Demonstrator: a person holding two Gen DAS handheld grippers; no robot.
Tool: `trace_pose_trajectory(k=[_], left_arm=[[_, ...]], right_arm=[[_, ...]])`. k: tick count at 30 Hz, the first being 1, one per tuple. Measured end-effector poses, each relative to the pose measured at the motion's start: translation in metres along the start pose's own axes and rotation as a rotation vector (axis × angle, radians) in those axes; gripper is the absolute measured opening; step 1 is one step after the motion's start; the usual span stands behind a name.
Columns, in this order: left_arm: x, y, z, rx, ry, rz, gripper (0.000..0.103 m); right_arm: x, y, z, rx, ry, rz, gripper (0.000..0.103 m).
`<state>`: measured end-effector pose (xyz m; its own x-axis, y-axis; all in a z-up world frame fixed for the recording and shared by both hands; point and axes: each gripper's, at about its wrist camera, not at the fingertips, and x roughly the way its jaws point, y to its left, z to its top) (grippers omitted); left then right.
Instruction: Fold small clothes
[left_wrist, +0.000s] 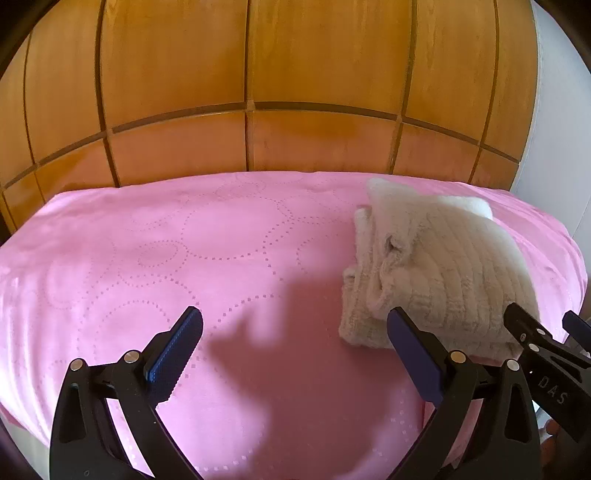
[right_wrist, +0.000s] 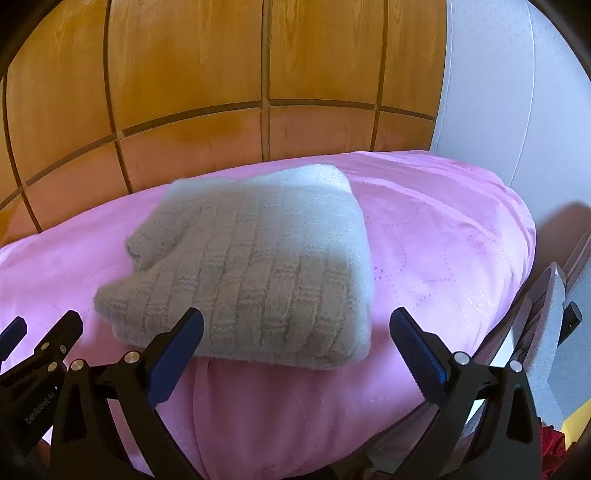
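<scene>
Pink bedspread (left_wrist: 184, 258), wooden panelled wall (left_wrist: 258, 92) behind

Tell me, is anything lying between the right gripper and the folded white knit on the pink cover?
Nothing visible. The right gripper hangs open just short of the knit garment, with only bare pink cover around it.

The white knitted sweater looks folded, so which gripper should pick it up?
Probably the right hand-held gripper: the white knitted sweater lies straight ahead of its open jaws. The left hand-held gripper, also open, faces bare pink bedspread.

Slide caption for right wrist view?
Open right claw hovers before a folded cream knit sweater on a pink bedspread.
</scene>
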<state>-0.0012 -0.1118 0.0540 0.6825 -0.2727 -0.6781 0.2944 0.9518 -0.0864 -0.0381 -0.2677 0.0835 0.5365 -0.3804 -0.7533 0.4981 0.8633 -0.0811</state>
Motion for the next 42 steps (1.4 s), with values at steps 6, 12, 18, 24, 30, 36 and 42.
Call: trace_pose_trajectory(k=[6, 12, 18, 24, 30, 36, 42], left_arm=[[0.0001, -0.0073, -0.0006, 0.012, -0.003, 0.012, 0.099], [0.0001, -0.0089, -0.0007, 0.009, -0.006, 0.014, 0.099], [-0.0005, -0.0092, 0.0000, 0.007, -0.013, 0.019, 0.099], [-0.0015, -0.0062, 0.0010, 0.004, -0.019, 0.013, 0.099], [-0.0017, -0.0058, 0.0013, 0.001, -0.020, 0.016, 0.099], [-0.0012, -0.0054, 0.0008, 0.011, -0.015, 0.018, 0.099], [-0.0029, -0.0074, -0.0021, 0.021, -0.030, 0.018, 0.099]], right_arm=[[0.0037, 0.0007, 0.0002, -0.006, 0.008, 0.013, 0.101], [0.0036, 0.0009, 0.0001, -0.009, 0.004, 0.016, 0.101], [0.0025, 0.0013, -0.0002, -0.004, 0.004, 0.020, 0.101], [0.0023, 0.0010, 0.0008, -0.007, 0.002, 0.025, 0.101], [0.0002, 0.0021, -0.0007, -0.002, 0.001, 0.025, 0.101], [0.0007, 0.0031, -0.0013, -0.003, 0.006, 0.029, 0.101], [-0.0002, 0.0031, -0.0018, 0.000, 0.007, 0.037, 0.101]])
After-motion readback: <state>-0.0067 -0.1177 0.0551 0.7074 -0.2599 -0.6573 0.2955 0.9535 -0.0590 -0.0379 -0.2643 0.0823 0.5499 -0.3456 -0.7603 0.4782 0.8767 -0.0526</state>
